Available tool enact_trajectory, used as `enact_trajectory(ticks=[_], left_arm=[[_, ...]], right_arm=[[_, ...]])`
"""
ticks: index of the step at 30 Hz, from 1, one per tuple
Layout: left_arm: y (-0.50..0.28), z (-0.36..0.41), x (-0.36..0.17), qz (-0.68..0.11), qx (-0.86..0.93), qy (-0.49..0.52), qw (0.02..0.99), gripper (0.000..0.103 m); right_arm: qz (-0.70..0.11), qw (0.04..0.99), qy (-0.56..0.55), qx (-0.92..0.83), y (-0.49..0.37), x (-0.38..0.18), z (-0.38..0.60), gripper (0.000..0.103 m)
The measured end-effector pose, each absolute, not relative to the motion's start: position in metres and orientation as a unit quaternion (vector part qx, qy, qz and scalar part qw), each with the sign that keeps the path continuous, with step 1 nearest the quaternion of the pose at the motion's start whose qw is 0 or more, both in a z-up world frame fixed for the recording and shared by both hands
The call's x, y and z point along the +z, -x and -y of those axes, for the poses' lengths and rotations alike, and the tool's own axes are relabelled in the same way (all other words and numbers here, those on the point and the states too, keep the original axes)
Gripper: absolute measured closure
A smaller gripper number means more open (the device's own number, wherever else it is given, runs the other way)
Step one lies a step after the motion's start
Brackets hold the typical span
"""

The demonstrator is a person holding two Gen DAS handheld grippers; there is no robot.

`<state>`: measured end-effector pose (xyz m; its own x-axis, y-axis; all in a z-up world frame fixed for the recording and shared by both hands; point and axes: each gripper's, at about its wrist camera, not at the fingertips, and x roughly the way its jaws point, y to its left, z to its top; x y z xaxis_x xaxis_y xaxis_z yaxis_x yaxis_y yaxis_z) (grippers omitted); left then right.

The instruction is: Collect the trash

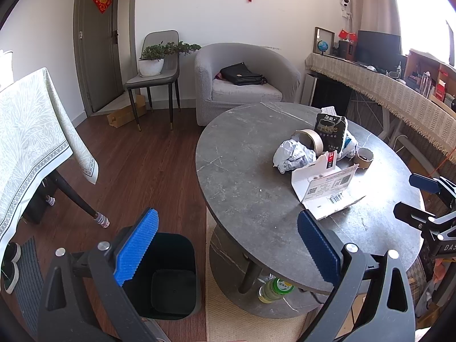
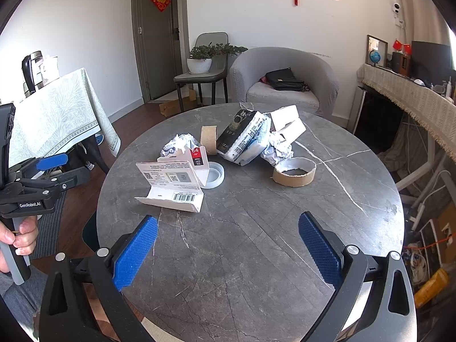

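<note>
Over the near edge of the round table (image 2: 256, 256) the right gripper (image 2: 228, 252) hangs with its blue pads spread wide and nothing between them. Off to its left, the left gripper (image 1: 228, 246) is likewise spread and empty, held over the table's rim, with a black bin (image 1: 168, 279) on the floor just below it. Beyond them the trash sits bunched mid-table: a torn white box (image 2: 173, 182) nearest, crumpled paper (image 2: 182, 144) behind it, a tape core (image 2: 295, 172) to the right, and a black wrapper (image 2: 242, 136) leaning against more paper.
</note>
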<state>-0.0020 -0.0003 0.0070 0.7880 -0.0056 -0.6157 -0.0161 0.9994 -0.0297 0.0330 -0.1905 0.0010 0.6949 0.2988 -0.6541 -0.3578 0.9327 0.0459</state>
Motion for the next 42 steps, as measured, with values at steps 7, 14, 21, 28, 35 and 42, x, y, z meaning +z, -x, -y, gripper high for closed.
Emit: enact_trajectory(ticks=[7,14,21,28,35,42], left_arm=[[0.002,-0.002,0.007,-0.326,0.003,0.016,0.945,0.003],[0.002,0.000,0.007,-0.327,0.004,0.015,0.945,0.004],[-0.005,0.015,0.008,-0.333,-0.030,0.049,0.941,0.005],[-0.012,0.039,0.006,-0.331,-0.042,0.052,0.941,0.006],[-0.037,0.064,-0.004,-0.358,-0.077,0.087,0.927,0.009],[-0.055,0.091,-0.017,-0.364,-0.073,0.083,0.925,0.009]], right_arm=[[-0.347,0.920,0.043,0.178,-0.033,0.002,0.191,0.003],[-0.348,0.921,0.042,0.173,-0.033,0.003,0.193,0.003],[-0.348,0.923,0.046,0.159,-0.036,0.004,0.202,0.003],[-0.345,0.926,0.036,0.150,-0.042,0.005,0.215,0.003],[-0.346,0.928,0.030,0.134,-0.051,0.001,0.238,0.003],[-0.350,0.927,0.020,0.134,-0.064,-0.002,0.255,0.003]])
